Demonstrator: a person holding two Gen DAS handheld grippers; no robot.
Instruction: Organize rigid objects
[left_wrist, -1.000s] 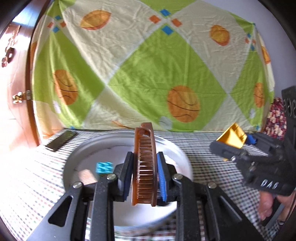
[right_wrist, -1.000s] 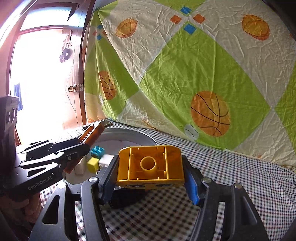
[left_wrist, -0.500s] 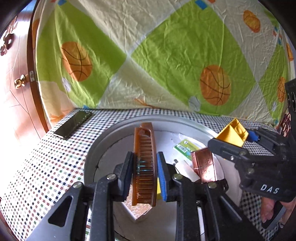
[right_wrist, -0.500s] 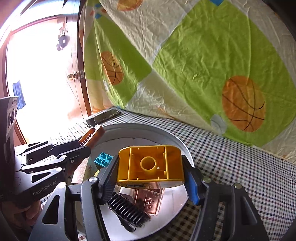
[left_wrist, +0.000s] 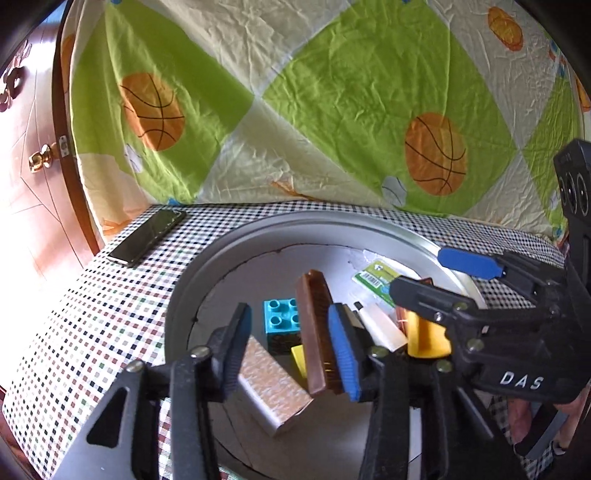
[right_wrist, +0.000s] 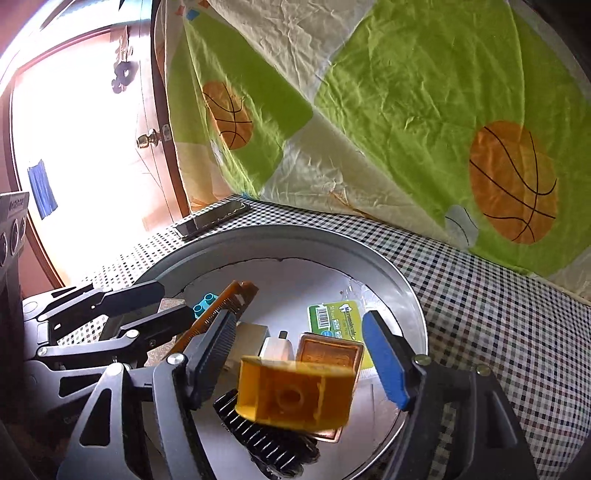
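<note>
A round metal basin stands on the checked tablecloth. My left gripper hangs over it with its jaws opening. The brown comb stands tilted between them, leaning on the right blue pad and clear of the left one. My right gripper is also opening. The yellow block is blurred just below its pads, free of both. Inside the basin lie a teal brick, a silver box, a green card, a copper tin and a black comb.
A dark phone lies on the cloth behind the basin at the left. A basketball-print sheet hangs behind the table. A wooden door with a brass knob is at the far left.
Both grippers came forward over the basin, then opened. The comb slipped free of the left pad and tilted; the yellow block dropped out of the right pads.
</note>
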